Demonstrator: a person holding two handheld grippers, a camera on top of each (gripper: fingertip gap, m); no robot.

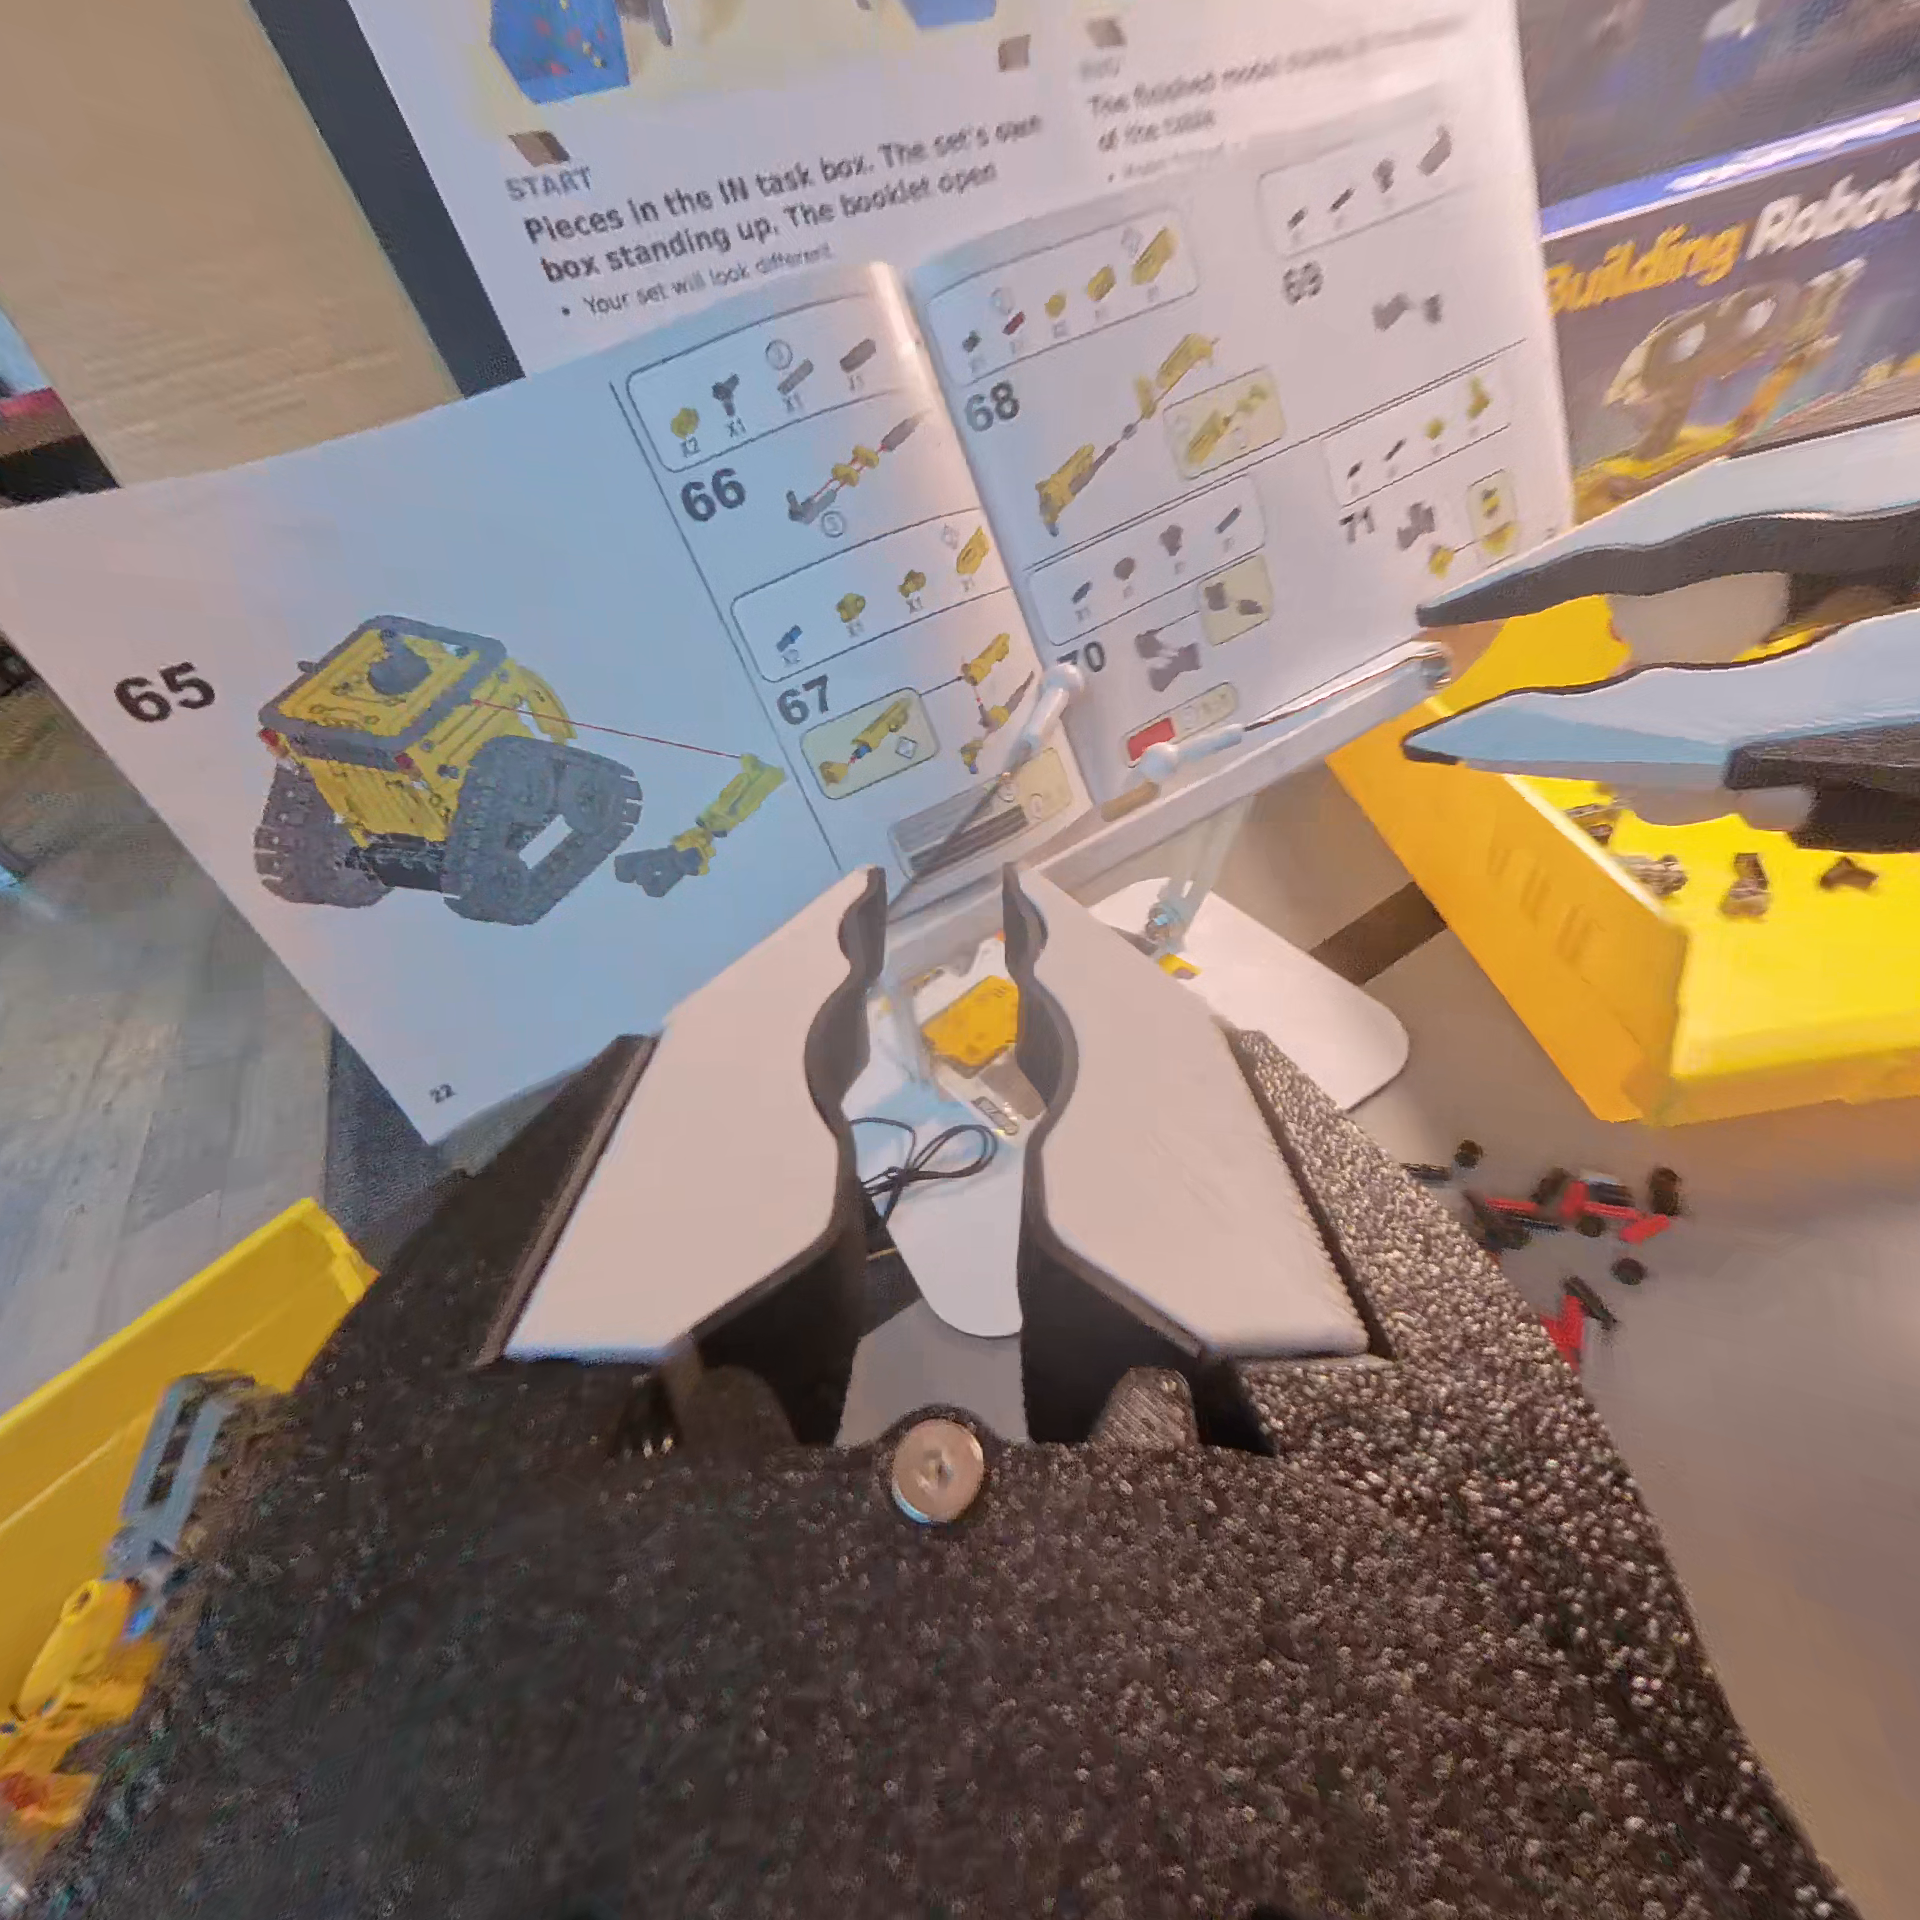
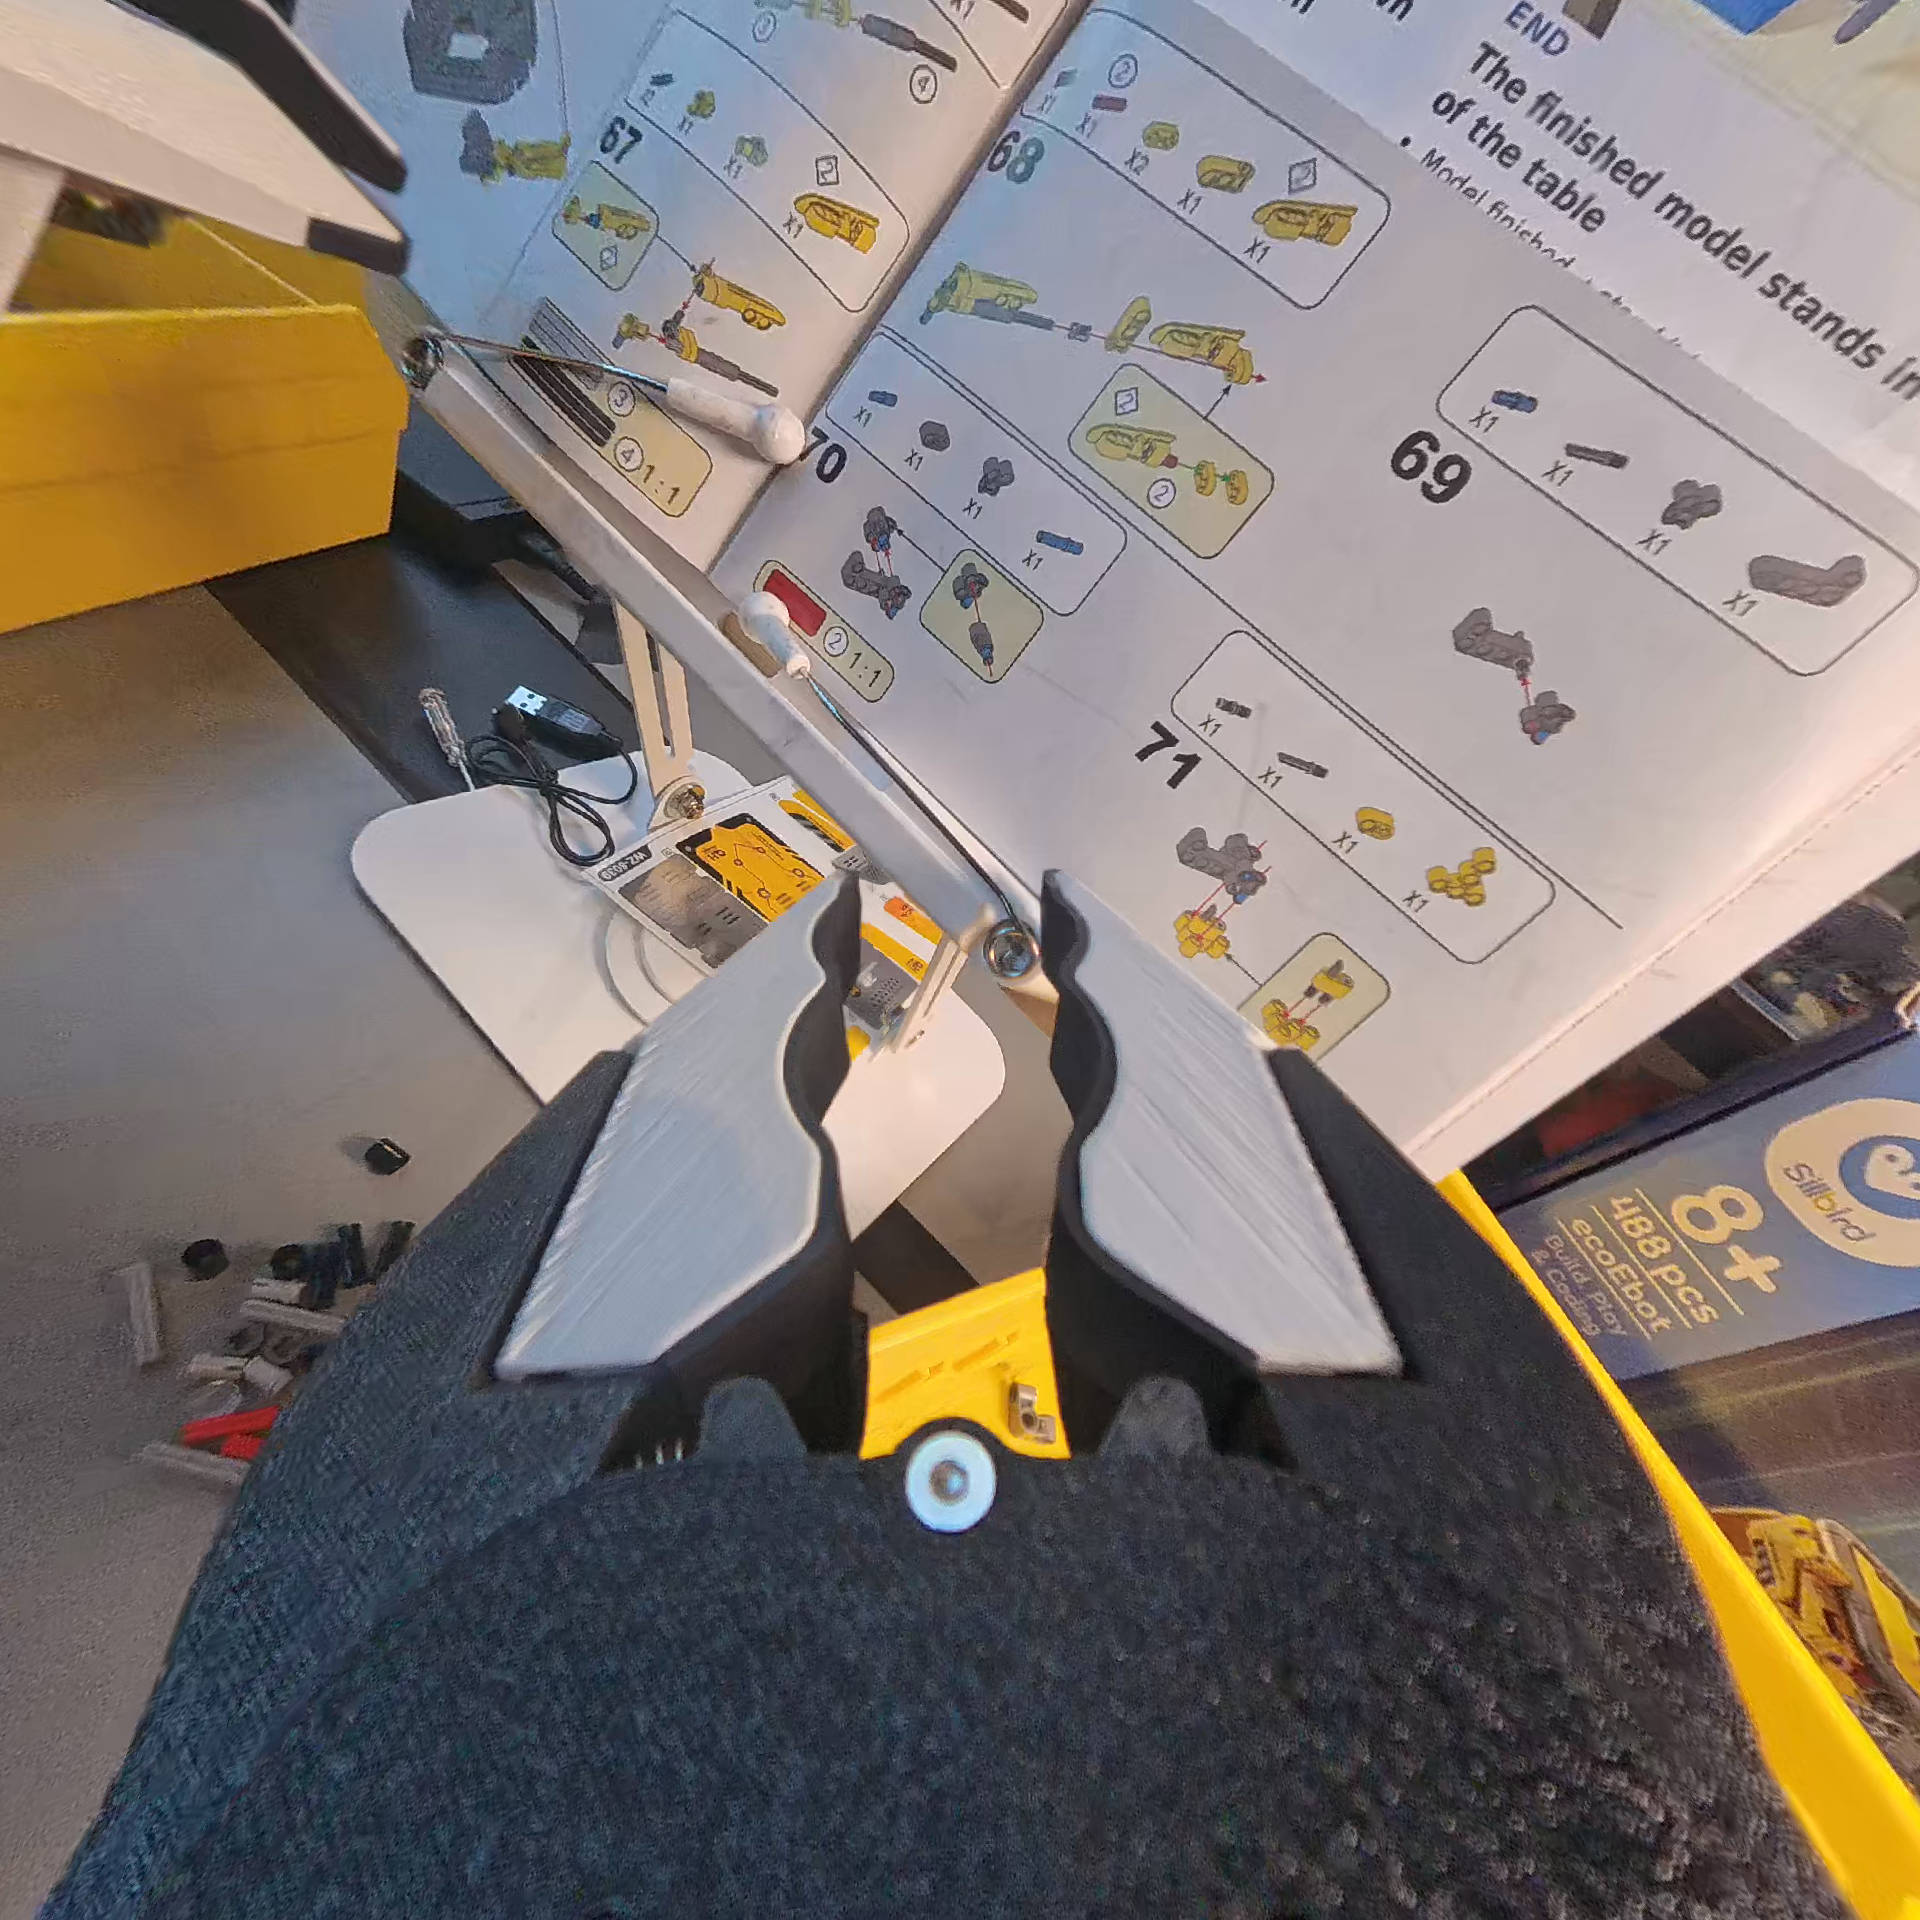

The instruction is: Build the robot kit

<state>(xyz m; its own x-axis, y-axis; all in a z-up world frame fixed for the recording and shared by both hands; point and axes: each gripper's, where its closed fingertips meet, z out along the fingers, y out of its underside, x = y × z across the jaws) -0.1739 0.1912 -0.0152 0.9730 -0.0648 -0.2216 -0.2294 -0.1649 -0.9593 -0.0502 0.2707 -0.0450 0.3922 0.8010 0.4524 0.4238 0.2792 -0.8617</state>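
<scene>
My left gripper point(image 1: 943, 891) is open and empty. It points at the foot of a white book stand point(image 1: 1299, 1023) that holds an open instruction booklet point(image 1: 499, 665). My right gripper point(image 2: 948, 891) is open and empty, above a yellow bin point(image 2: 956, 1340). Its tips are at the right end of the stand's ledge, where the page clip pivot point(image 2: 1006, 951) shows between them. The right gripper also shows in the left wrist view point(image 1: 1418, 681) beside the booklet's right page. The left gripper shows at the top left of the right wrist view point(image 2: 260, 177).
Yellow bins stand at the right point(image 1: 1538, 935) and lower left point(image 1: 156, 1351), the latter holding a yellow and grey assembly point(image 1: 125, 1538). Loose black and red pins point(image 1: 1558, 1216) lie on the grey table. A black cable point(image 2: 551, 758) and a sticker sheet point(image 2: 727, 873) lie on the stand base. A blue product box point(image 1: 1745, 312) stands behind.
</scene>
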